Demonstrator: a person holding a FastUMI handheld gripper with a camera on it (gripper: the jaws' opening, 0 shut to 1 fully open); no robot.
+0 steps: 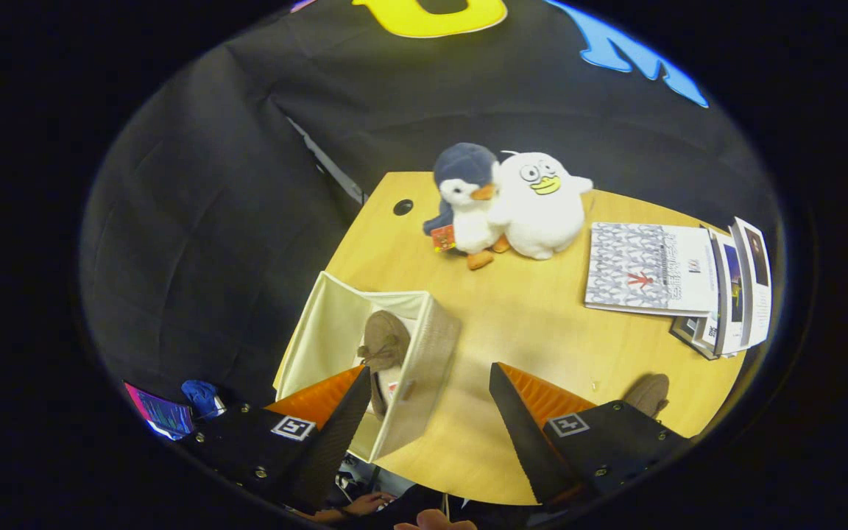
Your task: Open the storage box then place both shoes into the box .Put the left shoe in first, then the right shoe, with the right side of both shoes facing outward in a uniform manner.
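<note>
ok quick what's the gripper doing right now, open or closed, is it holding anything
Gripper: open, fingers spread wide and holding nothing, hovering above the table with the storage box by one finger; one shoe lies inside the box.

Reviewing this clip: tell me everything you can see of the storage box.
The storage box is a cream, fabric-looking cube with a woven-textured outer wall. It stands open on the wooden table near its edge, no lid on it. One brown shoe with a bow already lies inside. The gripper hangs above with fingers spread apart; one finger overlaps the box in the view, though contact cannot be told.
</note>
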